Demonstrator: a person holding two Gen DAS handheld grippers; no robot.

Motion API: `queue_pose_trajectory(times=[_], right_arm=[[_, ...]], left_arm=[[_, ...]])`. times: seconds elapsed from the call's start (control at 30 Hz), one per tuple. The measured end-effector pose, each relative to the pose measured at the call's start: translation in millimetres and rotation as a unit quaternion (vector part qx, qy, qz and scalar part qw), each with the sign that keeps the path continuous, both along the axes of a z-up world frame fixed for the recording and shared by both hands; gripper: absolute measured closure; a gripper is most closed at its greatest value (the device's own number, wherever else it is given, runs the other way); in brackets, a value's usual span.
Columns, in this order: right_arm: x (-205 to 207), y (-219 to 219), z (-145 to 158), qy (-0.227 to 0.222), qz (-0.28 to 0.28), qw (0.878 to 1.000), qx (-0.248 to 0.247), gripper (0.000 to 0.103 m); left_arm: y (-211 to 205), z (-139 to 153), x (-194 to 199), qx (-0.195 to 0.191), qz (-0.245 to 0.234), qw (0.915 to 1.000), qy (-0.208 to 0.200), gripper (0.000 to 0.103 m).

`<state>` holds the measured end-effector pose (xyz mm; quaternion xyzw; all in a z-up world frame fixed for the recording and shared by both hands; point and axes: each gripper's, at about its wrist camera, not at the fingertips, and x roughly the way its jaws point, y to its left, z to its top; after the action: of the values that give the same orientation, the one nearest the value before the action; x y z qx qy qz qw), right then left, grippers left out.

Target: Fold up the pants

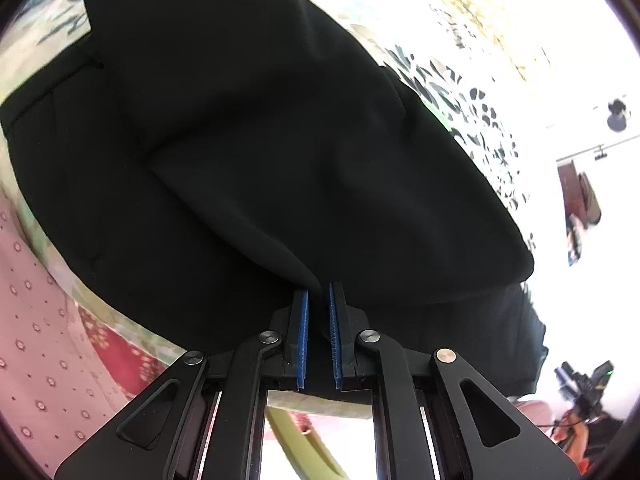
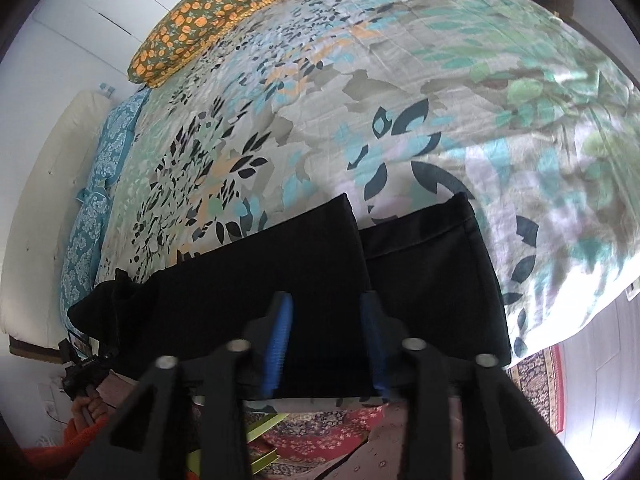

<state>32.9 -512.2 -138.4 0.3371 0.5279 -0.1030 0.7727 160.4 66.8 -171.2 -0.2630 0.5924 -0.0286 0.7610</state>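
The black pants [image 1: 248, 140] lie on a flowered bedspread [image 1: 460, 92] and fill most of the left wrist view. My left gripper [image 1: 319, 289] is shut on a raised fold of the pants, with the cloth pinched between the tips of its blue pads [image 1: 303, 336]. In the right wrist view the pants [image 2: 280, 264] lie flat, their two leg ends side by side and pointing away from me. Above the near part of them stands my right gripper [image 2: 326, 298], open, its pads well apart and pressing on nothing.
The bedspread [image 2: 360, 100] stretches far beyond the pants. An orange-patterned pillow [image 2: 208, 12] and blue patterned pillows [image 2: 100, 184] lie along the far left side. The bed's edge runs at the right, with a patterned rug [image 2: 540, 372] on the floor below.
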Motion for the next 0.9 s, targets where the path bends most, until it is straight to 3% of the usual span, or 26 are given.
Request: queue_pose_trajectory(times=[0.2, 0.3, 0.37, 0.4, 0.5, 0.67, 0.83, 0.9], right_arm=[[18, -14, -40, 0.086, -0.015, 0.996, 0.022, 0.039], [31, -12, -61, 0.111, 0.008, 0.993, 0.049, 0.040], [41, -4, -60, 0.111, 0.045, 0.992, 0.038, 0.056], [44, 0, -58, 0.115, 0.062, 0.991, 0.021, 0.080], [47, 8, -41, 0.106, 0.092, 0.990, -0.007, 0.087], [35, 6, -12, 0.125, 0.108, 0.983, -0.082, 0.088], [18, -17, -20, 0.186, 0.081, 0.971, -0.123, 0.087], [13, -26, -27, 0.198, 0.067, 0.972, -0.111, 0.087]], left_arm=[[-6, 0, 1, 0.011, -0.010, 0.9999, -0.004, 0.095], [-6, -1, 3, 0.006, -0.007, 0.9999, -0.003, 0.095], [-3, -2, 0, 0.002, -0.005, 1.0000, -0.002, 0.095], [-2, -2, -1, 0.001, -0.005, 1.0000, -0.001, 0.095], [-2, -3, -2, 0.004, -0.007, 1.0000, 0.001, 0.095], [-26, 4, -7, -0.009, -0.058, 0.9983, 0.006, 0.095], [-66, -1, -9, -0.016, -0.131, 0.9910, 0.021, 0.095], [-77, -6, -9, -0.014, -0.153, 0.9877, 0.032, 0.095]])
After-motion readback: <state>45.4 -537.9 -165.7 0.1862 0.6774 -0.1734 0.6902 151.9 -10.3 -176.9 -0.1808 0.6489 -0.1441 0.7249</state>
